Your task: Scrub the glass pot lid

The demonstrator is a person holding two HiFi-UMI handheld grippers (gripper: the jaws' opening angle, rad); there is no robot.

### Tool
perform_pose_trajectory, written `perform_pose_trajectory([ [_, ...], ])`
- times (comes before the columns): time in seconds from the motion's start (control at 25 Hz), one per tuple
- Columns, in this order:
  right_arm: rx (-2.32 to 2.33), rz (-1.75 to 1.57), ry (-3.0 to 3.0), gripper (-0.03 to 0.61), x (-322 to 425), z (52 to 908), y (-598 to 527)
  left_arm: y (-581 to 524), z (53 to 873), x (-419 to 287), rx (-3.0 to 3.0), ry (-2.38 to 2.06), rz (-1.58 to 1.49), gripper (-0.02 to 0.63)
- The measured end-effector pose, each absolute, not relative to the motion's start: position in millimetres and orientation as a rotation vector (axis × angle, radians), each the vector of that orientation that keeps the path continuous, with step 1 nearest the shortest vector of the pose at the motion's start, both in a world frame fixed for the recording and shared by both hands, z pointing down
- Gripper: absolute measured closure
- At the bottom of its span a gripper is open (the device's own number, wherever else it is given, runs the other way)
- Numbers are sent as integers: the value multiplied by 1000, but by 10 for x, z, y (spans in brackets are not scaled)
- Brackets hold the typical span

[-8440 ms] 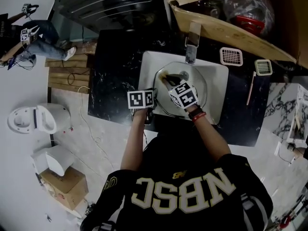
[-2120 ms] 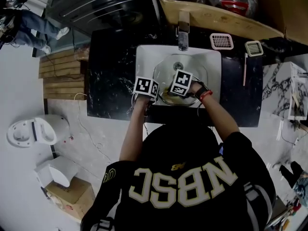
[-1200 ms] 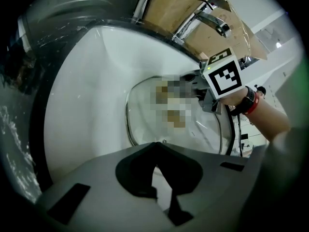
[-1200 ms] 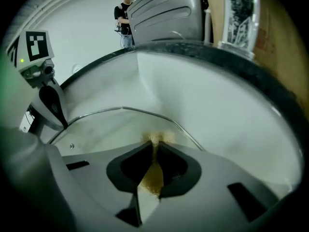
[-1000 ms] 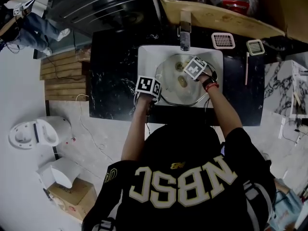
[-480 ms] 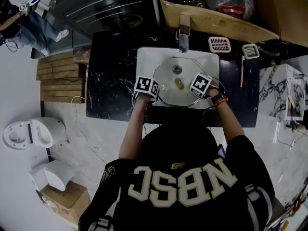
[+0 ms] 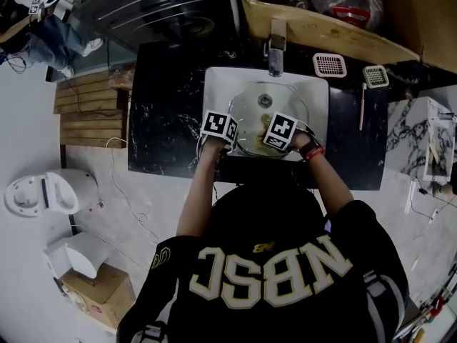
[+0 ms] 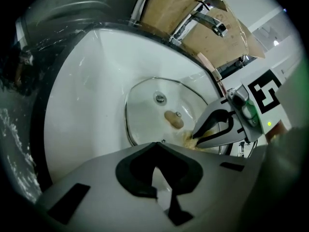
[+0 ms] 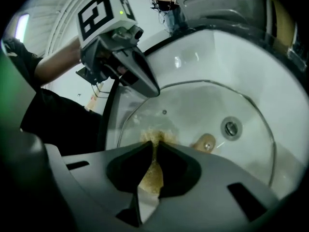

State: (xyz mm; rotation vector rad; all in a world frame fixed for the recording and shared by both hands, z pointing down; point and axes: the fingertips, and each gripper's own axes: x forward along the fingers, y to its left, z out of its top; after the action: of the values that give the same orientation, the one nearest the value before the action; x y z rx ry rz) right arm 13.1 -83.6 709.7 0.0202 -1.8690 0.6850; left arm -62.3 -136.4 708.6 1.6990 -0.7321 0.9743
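The round glass pot lid (image 7: 251, 114) lies in the white sink (image 7: 314, 98), its tan knob (image 8: 174, 120) near the middle. My left gripper (image 7: 230, 146) stands at the lid's near-left edge, shut on the metal rim (image 8: 128, 129); from the right gripper view its fingers (image 9: 145, 81) meet at that rim. My right gripper (image 7: 263, 141) is shut on a tan scrubber (image 9: 153, 139), which presses on the glass near the front rim, close beside the left gripper. The left gripper view shows the right gripper (image 8: 195, 137) with the scrubber (image 8: 189, 140) on the lid.
A faucet (image 7: 275, 48) stands behind the sink. Black marble counter (image 7: 168, 113) surrounds it, with two small drain grates (image 7: 329, 64) (image 7: 375, 76) and a thin stick (image 7: 360, 106) at the right. A cardboard box (image 7: 321, 20) overhangs the back.
My right gripper swept with the scrubber from the lid's far right side round to its near edge, toward the left gripper. The left gripper and lid stayed put.
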Motion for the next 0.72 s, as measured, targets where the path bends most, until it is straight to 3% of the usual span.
perform_pose_trajectory([
  [0.4, 335, 685, -1954, 526, -309, 7494, -1821, -1316, 7165, -614, 1671, -718, 1055, 601],
  [0.72, 555, 612, -1899, 526, 184, 7588, -2260, -1321, 7174, -624, 1656, -713, 1042, 601],
])
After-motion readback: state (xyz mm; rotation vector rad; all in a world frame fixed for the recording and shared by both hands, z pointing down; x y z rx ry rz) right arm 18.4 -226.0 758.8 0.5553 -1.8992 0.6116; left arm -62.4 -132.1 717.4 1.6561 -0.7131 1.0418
